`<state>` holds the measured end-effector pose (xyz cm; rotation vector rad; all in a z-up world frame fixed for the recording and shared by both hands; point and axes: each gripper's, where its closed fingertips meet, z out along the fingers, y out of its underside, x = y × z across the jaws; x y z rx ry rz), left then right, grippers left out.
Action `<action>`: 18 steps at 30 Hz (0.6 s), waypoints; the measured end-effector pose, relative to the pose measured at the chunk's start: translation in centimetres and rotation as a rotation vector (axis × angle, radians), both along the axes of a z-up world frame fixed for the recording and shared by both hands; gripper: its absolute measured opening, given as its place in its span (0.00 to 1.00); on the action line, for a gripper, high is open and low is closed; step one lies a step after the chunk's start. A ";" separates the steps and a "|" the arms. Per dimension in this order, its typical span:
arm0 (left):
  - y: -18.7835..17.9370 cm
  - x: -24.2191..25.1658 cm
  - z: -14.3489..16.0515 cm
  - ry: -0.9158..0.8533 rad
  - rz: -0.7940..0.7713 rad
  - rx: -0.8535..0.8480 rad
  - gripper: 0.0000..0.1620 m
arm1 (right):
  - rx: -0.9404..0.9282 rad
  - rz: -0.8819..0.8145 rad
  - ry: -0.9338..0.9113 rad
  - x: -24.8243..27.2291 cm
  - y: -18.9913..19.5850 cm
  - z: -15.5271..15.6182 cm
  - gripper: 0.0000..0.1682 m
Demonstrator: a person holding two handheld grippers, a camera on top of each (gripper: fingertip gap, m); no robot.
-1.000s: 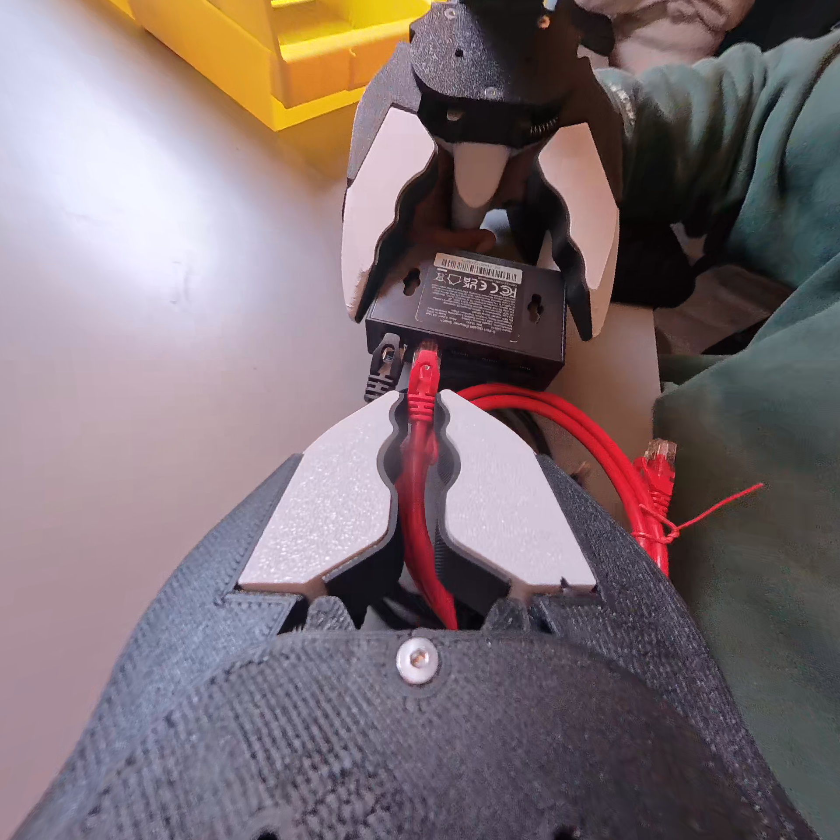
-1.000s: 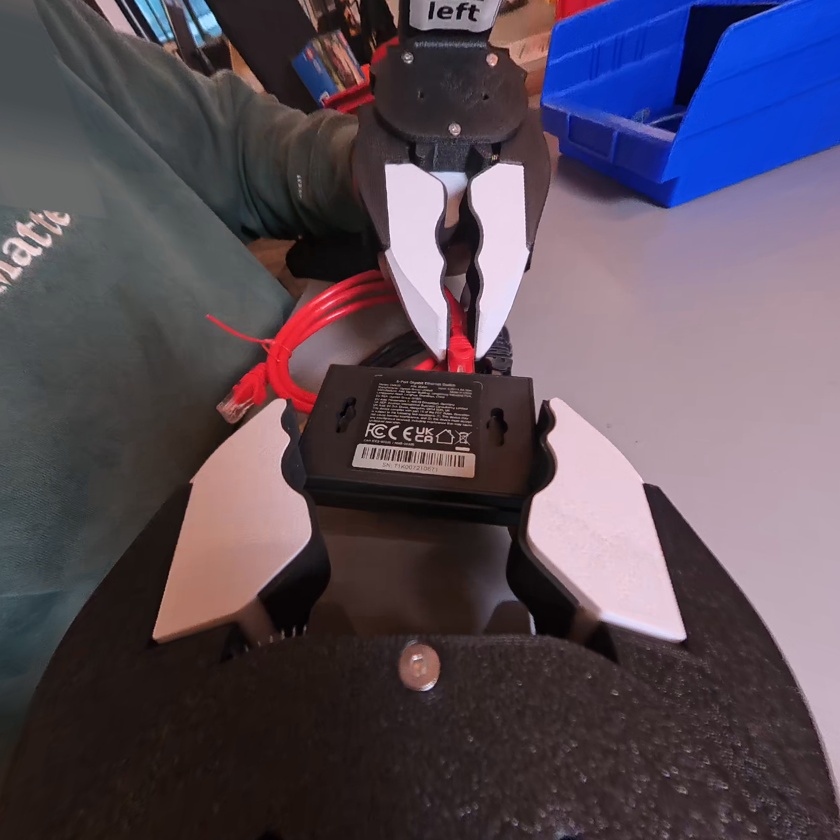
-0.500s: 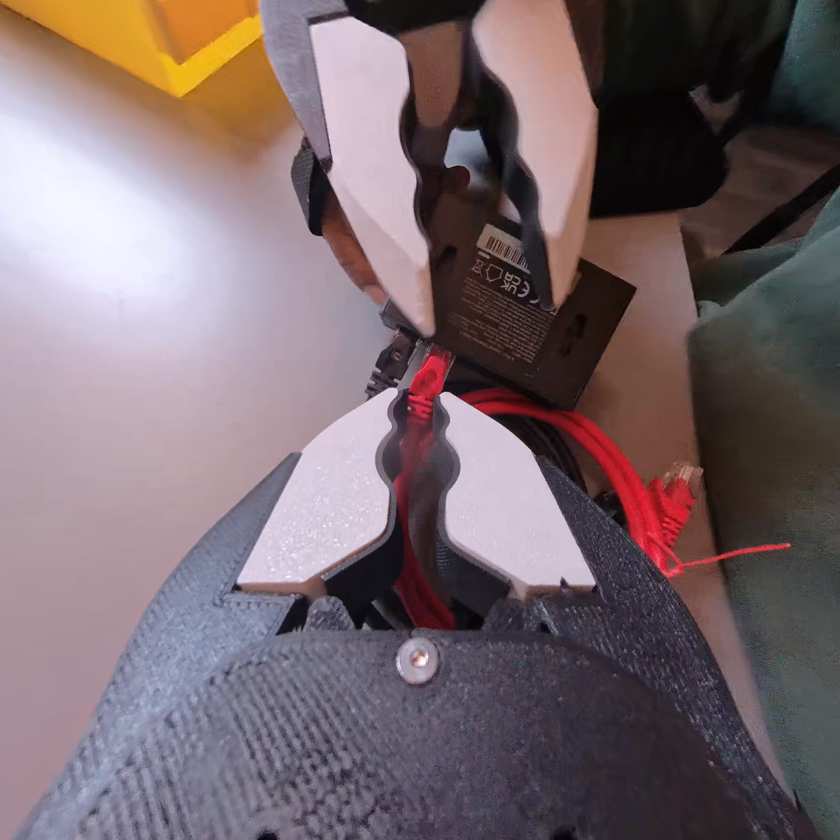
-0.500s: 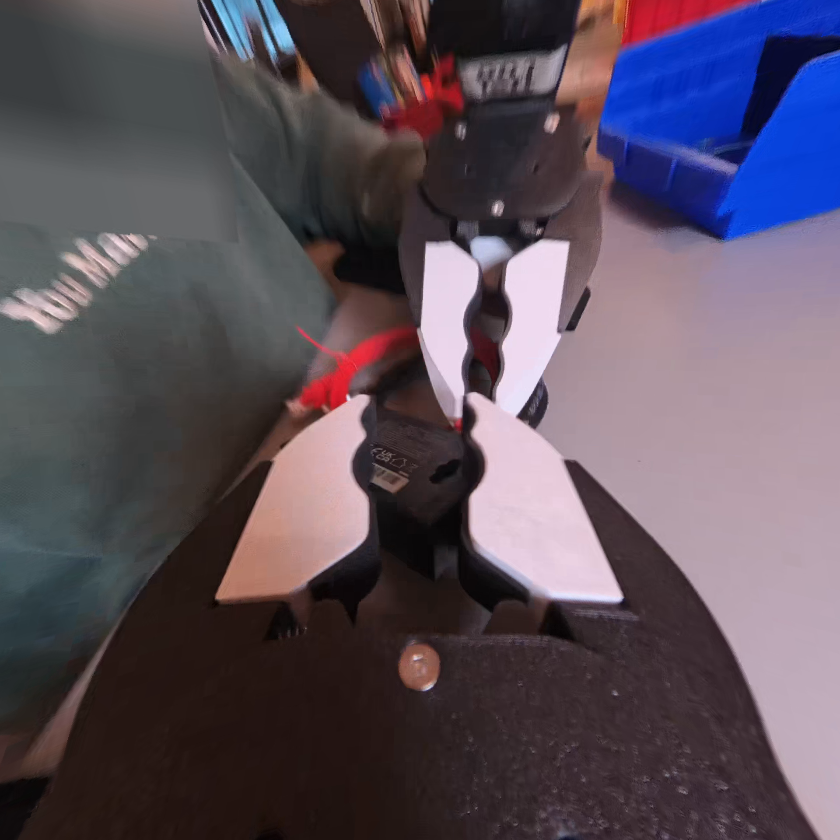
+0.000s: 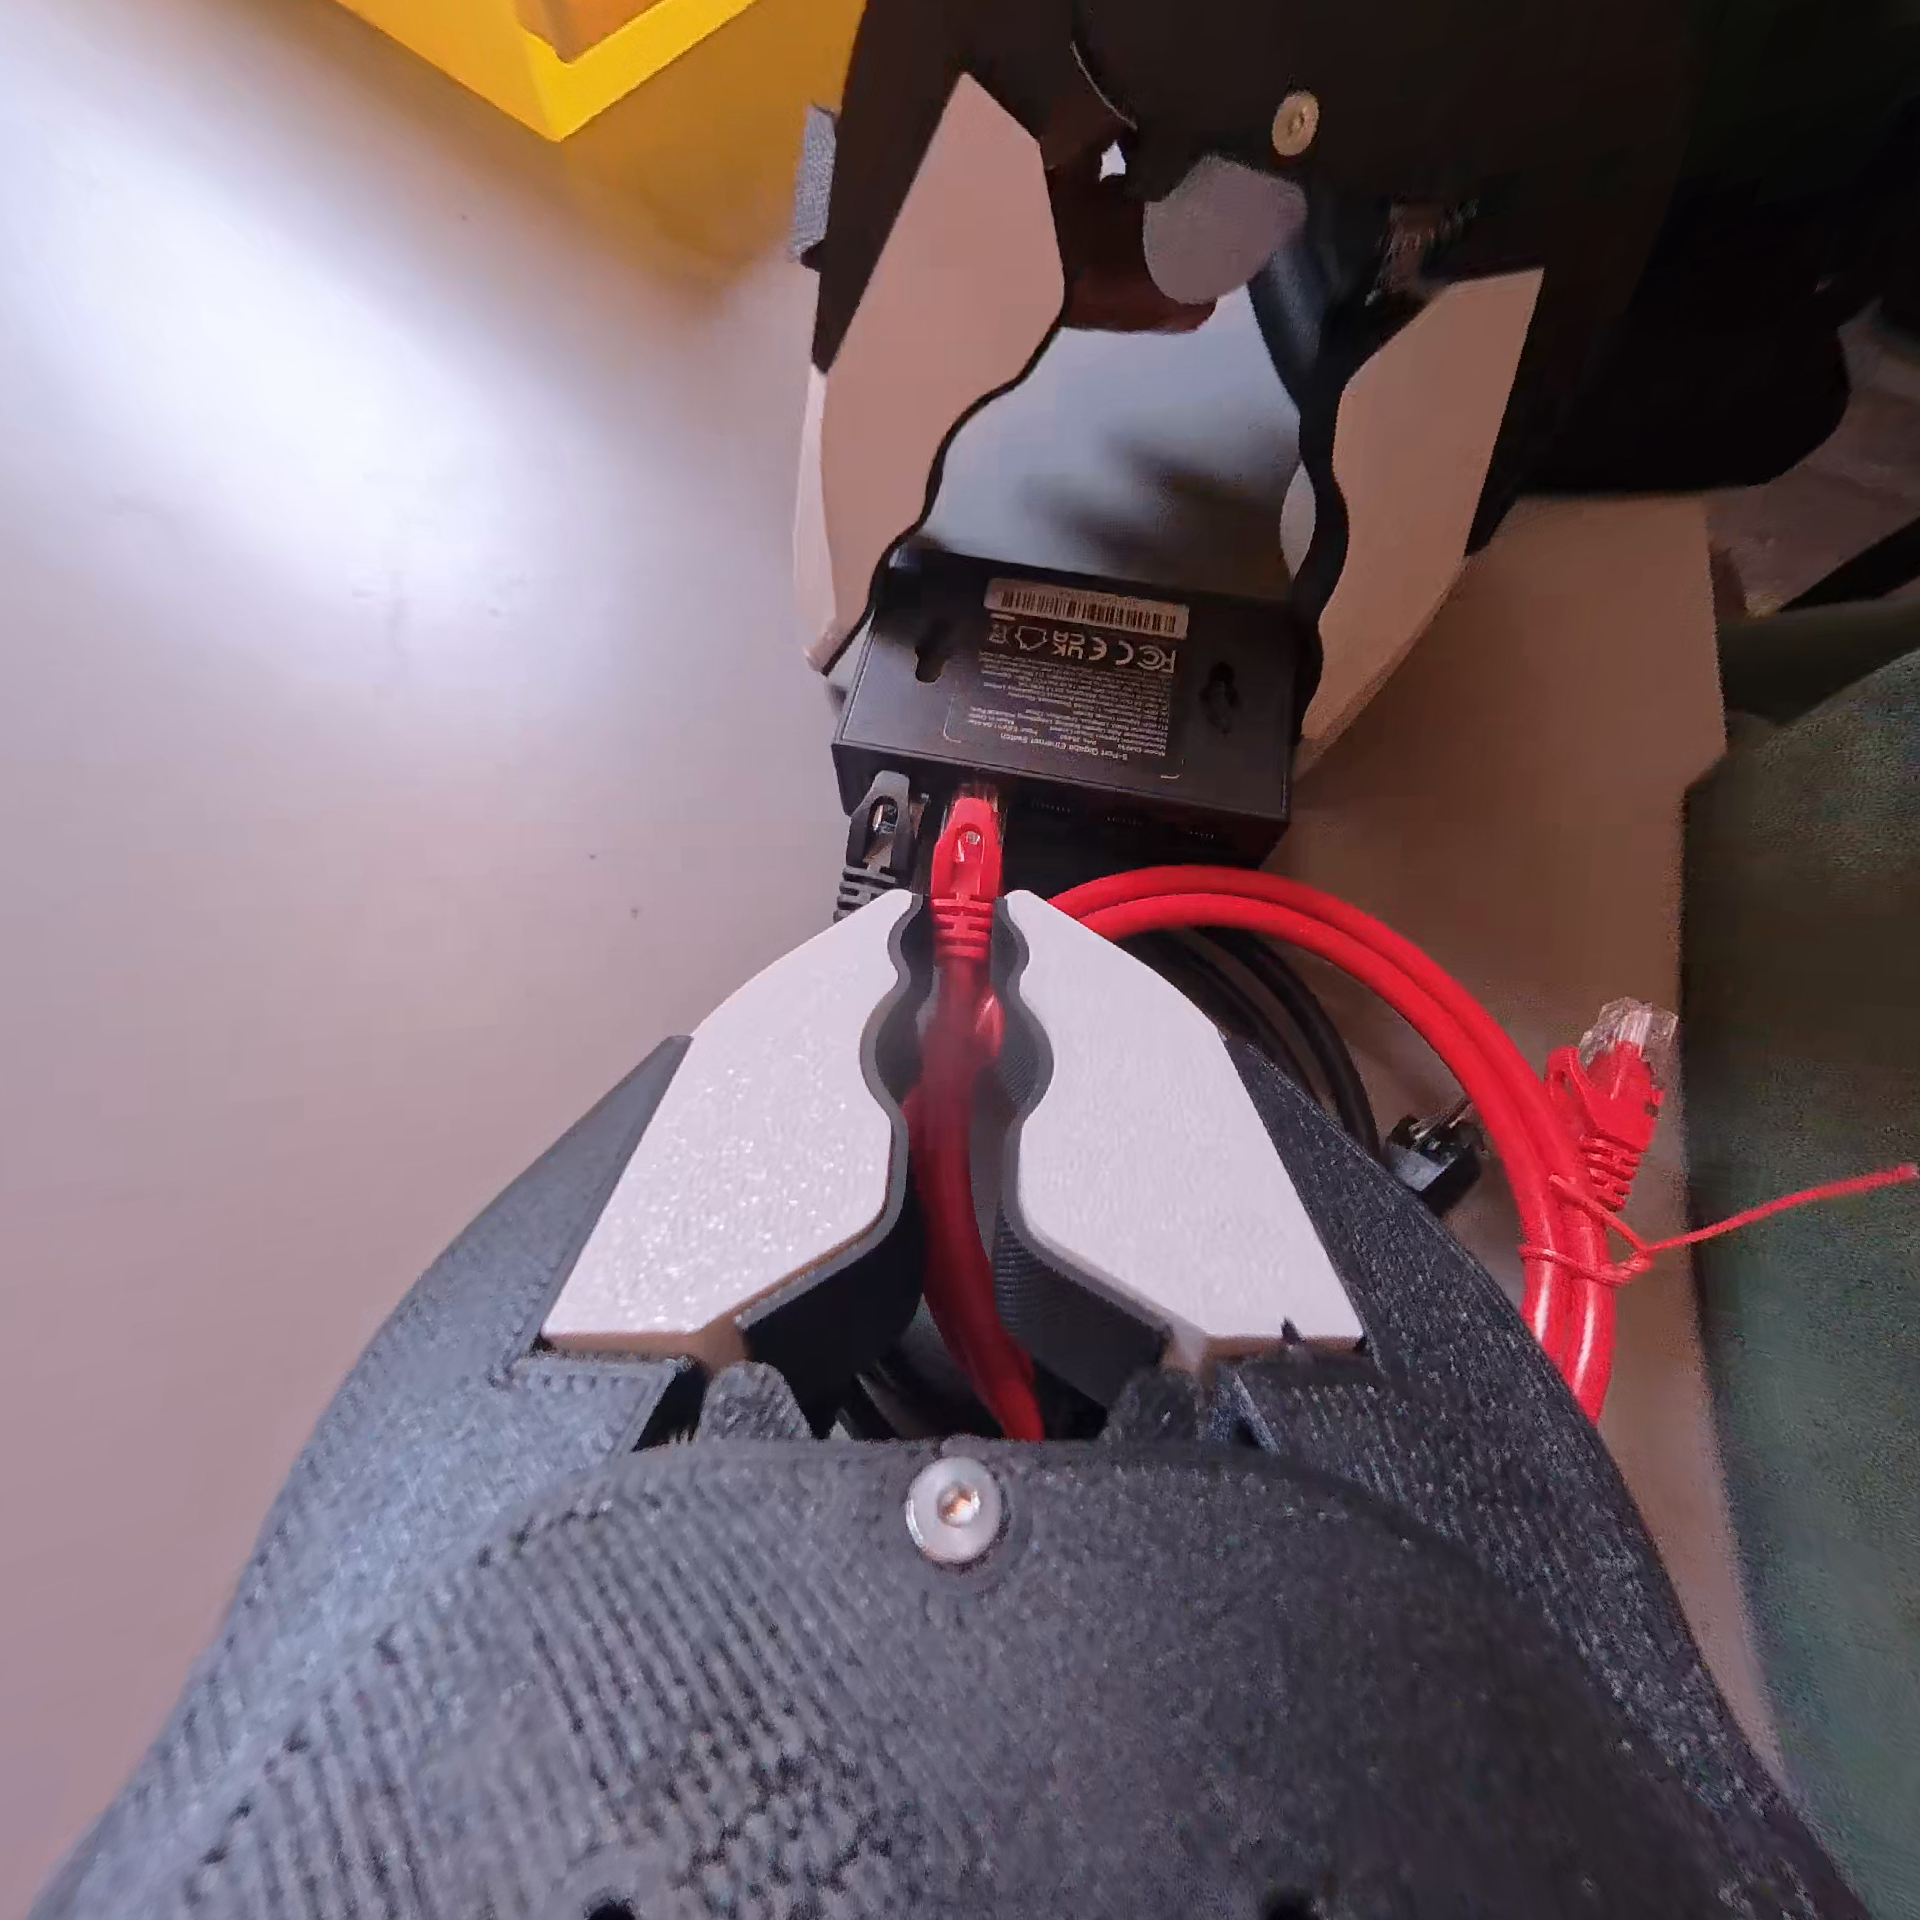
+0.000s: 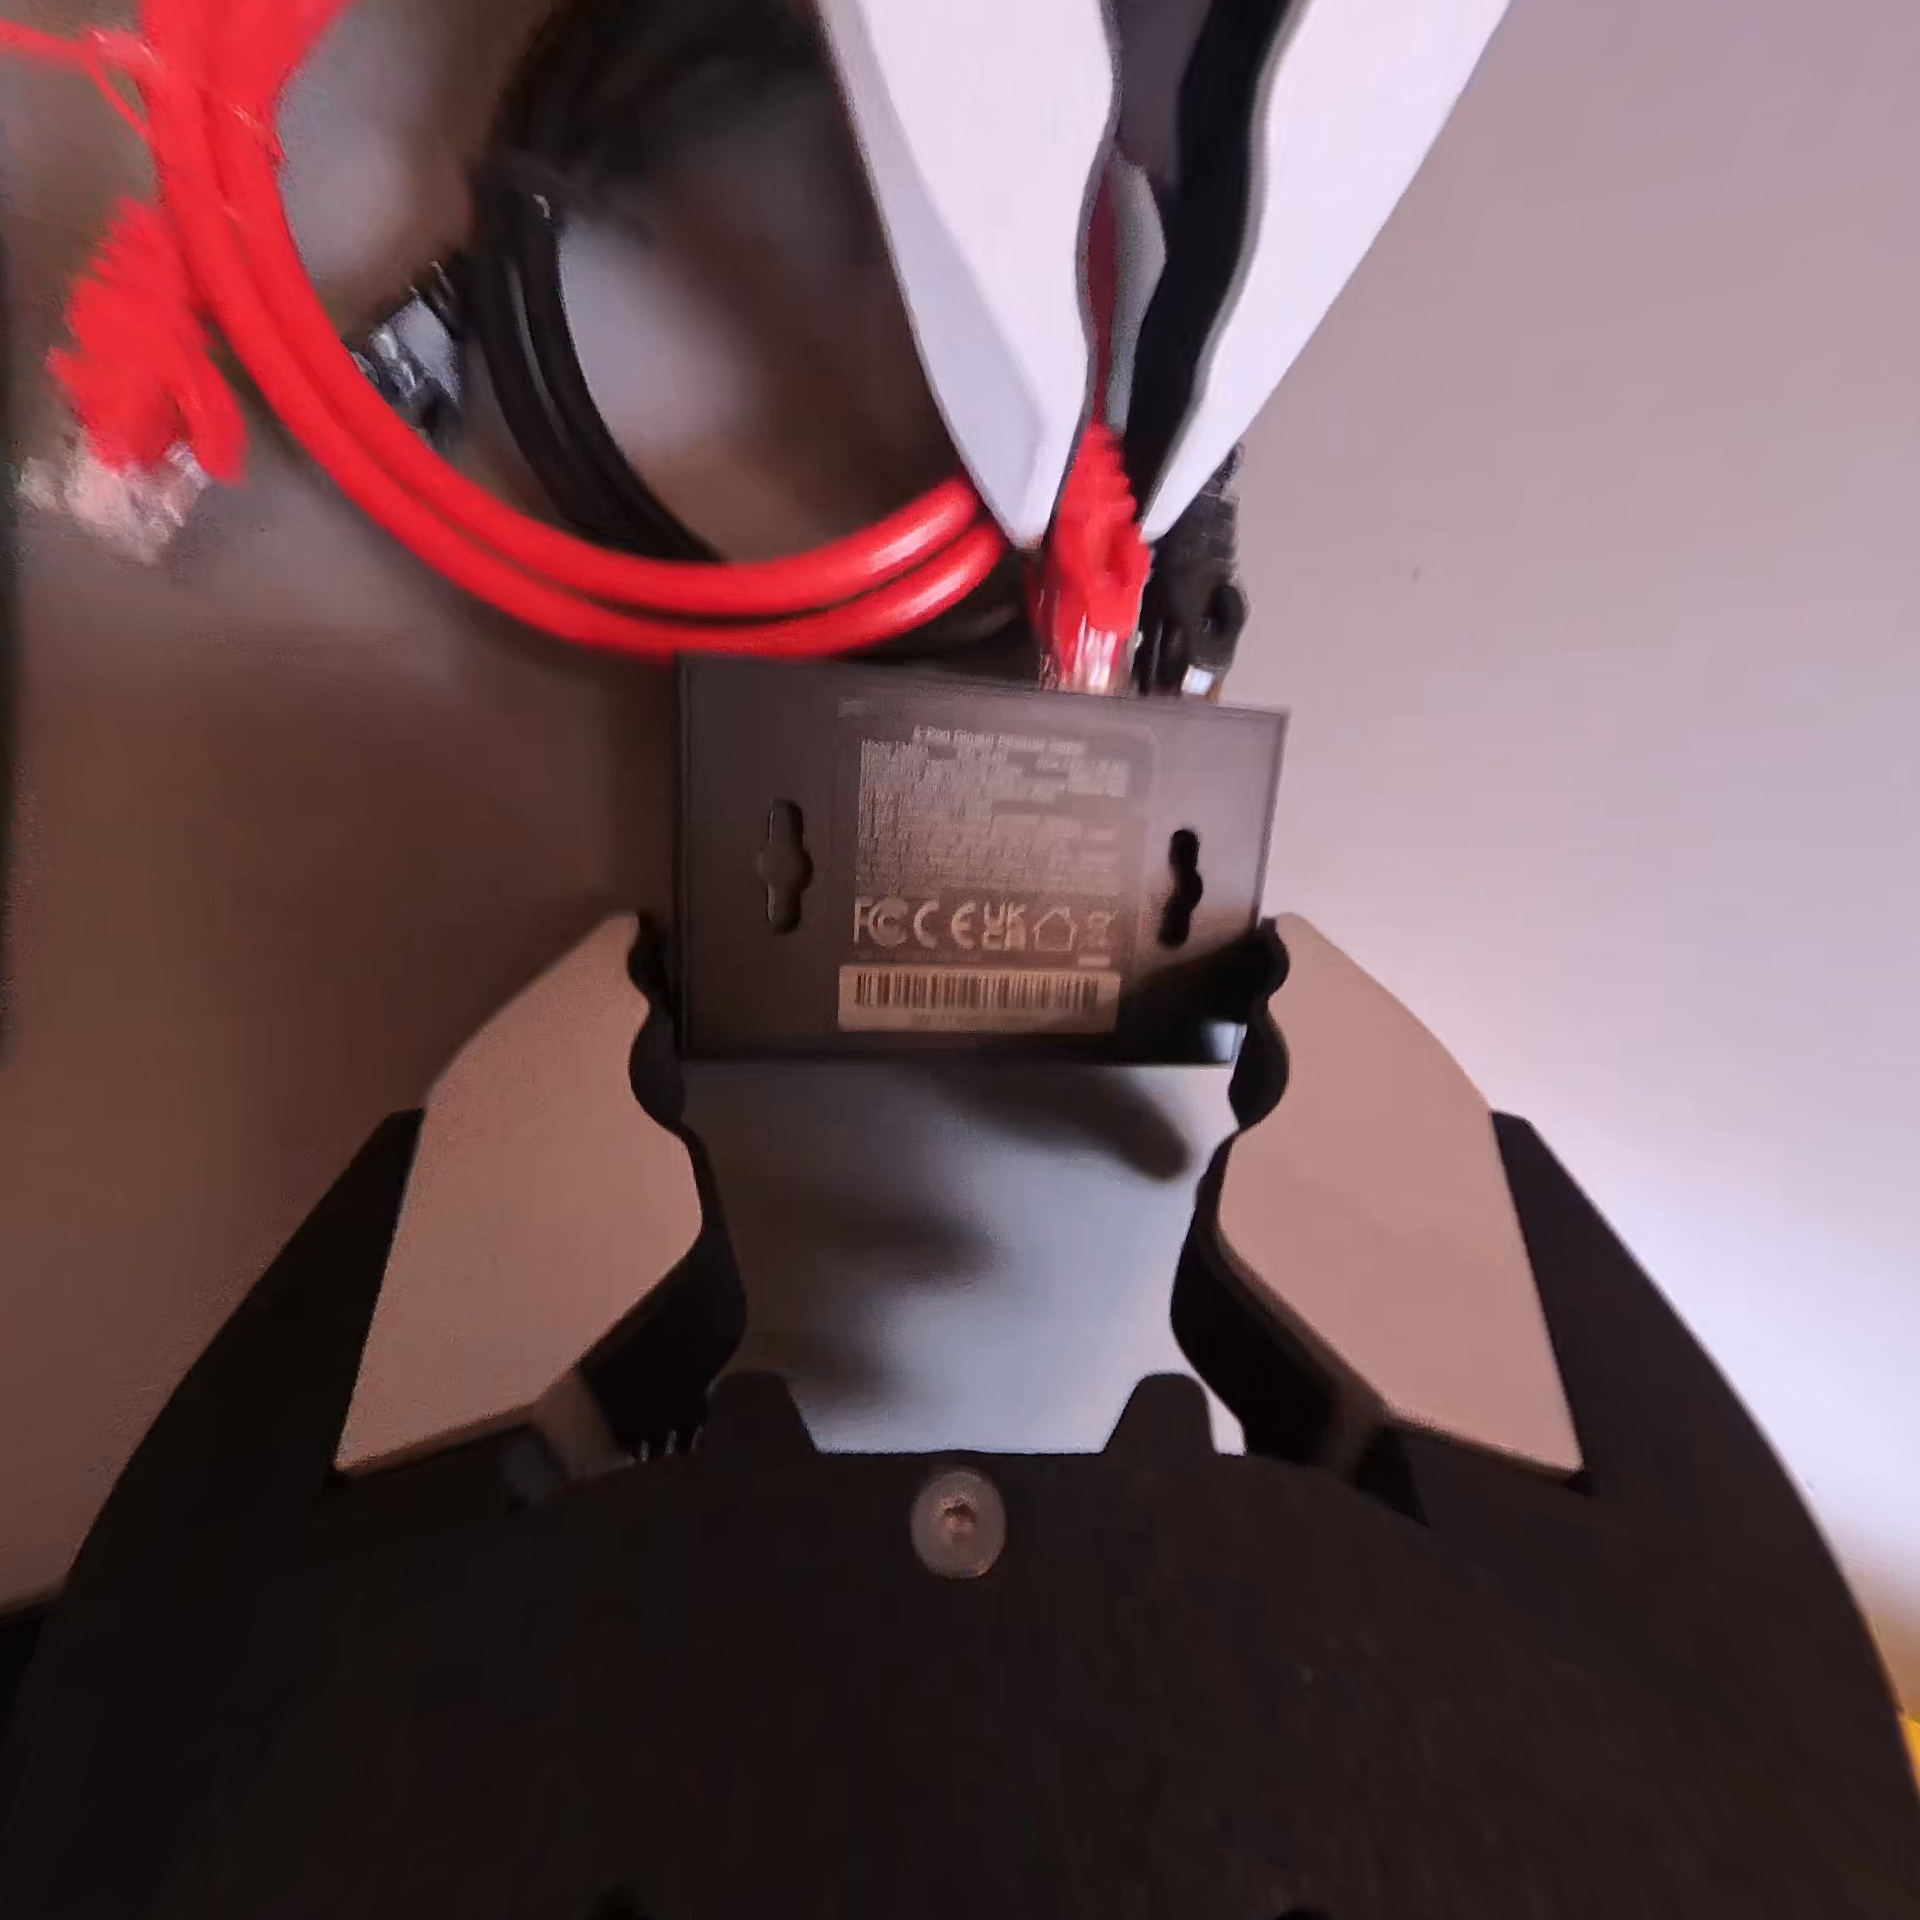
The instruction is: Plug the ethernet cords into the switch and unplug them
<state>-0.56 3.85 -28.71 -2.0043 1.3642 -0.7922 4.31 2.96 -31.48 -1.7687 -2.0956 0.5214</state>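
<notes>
The black switch [image 5: 1070, 696] lies label side up on the table. My left gripper [image 5: 961, 914] is shut on the red ethernet cord [image 5: 966, 1195] just behind its plug [image 5: 968, 847], whose tip is at a port in the switch's front. How deep it sits is unclear. A black plug [image 5: 878, 836] sits in the port beside it. My right gripper [image 6: 956, 966] clamps the switch [image 6: 966, 862] by its two short sides from the far end. The left gripper [image 6: 1091, 509] with the red plug [image 6: 1091, 592] also shows in the right wrist view.
The rest of the red cord [image 5: 1351, 977] lies coiled to the right, with its free plug [image 5: 1610, 1081] and a red tie. A black cable [image 5: 1299, 1018] runs under it. A yellow bin [image 5: 582, 62] stands at the far left. A green sleeve [image 5: 1808, 1039] is at the right. Across from one pair of fingers to the other is roughly 6 centimeters.
Half a second ago my right gripper was off the switch, its jaws narrow above it. Now it is spread around the switch's sides again. My left gripper kept hold of the red cord.
</notes>
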 end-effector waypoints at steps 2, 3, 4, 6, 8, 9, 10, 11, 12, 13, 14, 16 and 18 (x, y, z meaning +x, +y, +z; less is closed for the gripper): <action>-0.1 -0.1 0.0 -0.001 -0.002 0.014 0.07 | 0.018 0.029 0.015 -0.2 0.1 0.1 0.62; -0.1 -0.3 0.1 0.004 -0.001 0.017 0.07 | 0.028 0.040 0.038 -0.5 0.1 0.2 0.62; -0.1 -0.4 0.2 0.016 -0.004 0.026 0.07 | 0.028 0.049 0.056 -0.8 0.1 0.2 0.62; -0.2 -0.6 0.0 0.036 -0.017 0.036 0.07 | 0.018 0.070 0.089 -1.1 0.0 0.2 0.61; -0.2 -0.7 -0.4 0.043 -0.014 0.028 0.07 | 0.017 0.079 0.089 -1.3 0.1 0.2 0.61; -0.2 -0.7 -0.6 0.051 -0.015 0.028 0.07 | 0.017 0.085 0.091 -1.3 0.1 0.2 0.61; -0.2 -0.6 -0.7 0.049 -0.012 0.032 0.07 | 0.000 0.082 0.091 -1.3 0.0 0.1 0.61; -0.2 -0.6 -0.7 0.043 -0.009 0.032 0.07 | -0.004 0.080 0.100 -1.4 0.0 0.1 0.61; -0.2 -0.6 -0.7 0.034 -0.008 0.029 0.06 | -0.007 0.077 0.100 -1.4 0.1 0.1 0.61; -0.2 -0.6 -0.8 0.036 -0.010 0.036 0.06 | -0.008 0.077 0.100 -1.4 0.1 0.1 0.61; -0.2 -0.5 -0.8 0.039 -0.015 0.044 0.07 | -0.012 0.078 0.105 -1.4 0.1 0.1 0.61; -0.2 -0.5 -0.8 0.037 -0.024 0.047 0.06 | -0.030 0.080 0.121 -1.4 0.0 0.2 0.61; -0.2 -0.4 -0.8 0.034 -0.029 0.055 0.06 | -0.031 0.083 0.129 -1.4 0.0 0.2 0.61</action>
